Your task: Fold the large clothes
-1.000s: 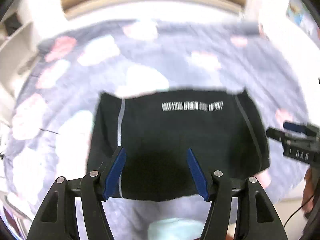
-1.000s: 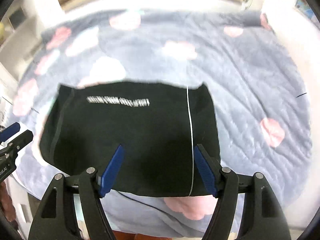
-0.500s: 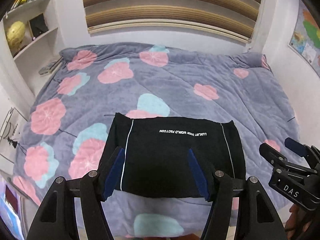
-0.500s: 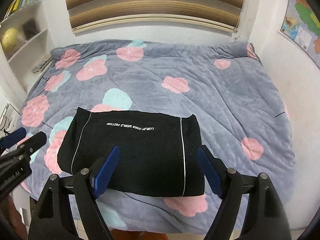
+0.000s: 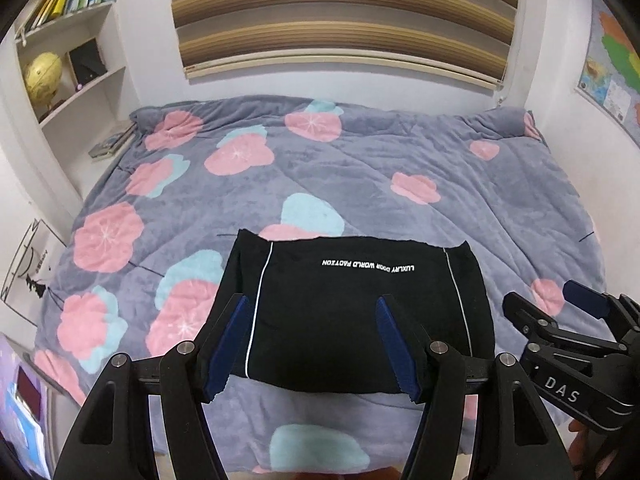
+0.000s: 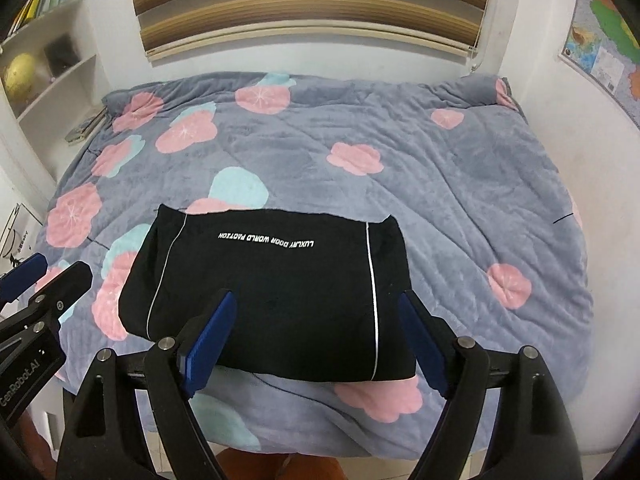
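A black garment [image 5: 360, 312] with thin white side stripes and a line of white lettering lies folded into a neat rectangle near the front edge of the bed; it also shows in the right wrist view [image 6: 276, 292]. My left gripper [image 5: 312, 346] is open and empty, held above and in front of the garment. My right gripper [image 6: 316, 344] is open and empty too, also raised off the garment. Each gripper shows at the edge of the other's view: the right one at the right [image 5: 560, 320], the left one at the left [image 6: 36, 276].
The bed is covered by a grey blanket [image 5: 360, 168] with pink and blue flowers. A white shelf unit [image 5: 68, 72] with books and a yellow globe stands at the left. A striped blind [image 5: 340, 16] hangs behind, and a map [image 5: 612, 68] hangs on the right wall.
Both grippers have pulled back and up from the folded garment, so more of the bed and room shows. The garment has stayed in place.
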A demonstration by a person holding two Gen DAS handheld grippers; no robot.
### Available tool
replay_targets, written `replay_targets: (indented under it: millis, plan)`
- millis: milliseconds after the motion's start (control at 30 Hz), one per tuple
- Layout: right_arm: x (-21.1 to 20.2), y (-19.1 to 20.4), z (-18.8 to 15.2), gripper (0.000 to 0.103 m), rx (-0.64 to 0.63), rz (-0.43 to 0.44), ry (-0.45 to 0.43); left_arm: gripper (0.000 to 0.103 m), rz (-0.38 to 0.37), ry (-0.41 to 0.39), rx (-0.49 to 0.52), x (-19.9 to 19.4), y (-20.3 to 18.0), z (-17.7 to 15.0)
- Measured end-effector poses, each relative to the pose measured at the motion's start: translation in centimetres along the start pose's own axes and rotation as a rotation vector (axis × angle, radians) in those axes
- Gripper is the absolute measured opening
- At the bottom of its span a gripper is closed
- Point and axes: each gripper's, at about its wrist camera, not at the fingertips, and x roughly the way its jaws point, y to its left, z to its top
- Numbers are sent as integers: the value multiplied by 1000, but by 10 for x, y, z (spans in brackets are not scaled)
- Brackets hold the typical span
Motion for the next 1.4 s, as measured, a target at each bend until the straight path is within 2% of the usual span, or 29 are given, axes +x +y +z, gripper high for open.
replay_targets:
  millis: [433, 1400]
  plan:
    - [34, 13, -10, 84, -19, 35, 97, 67, 28, 64, -36, 22, 14, -8]
    - [51, 8, -13, 84, 33, 39, 150, 67, 34, 114, 5, 43, 10, -10]
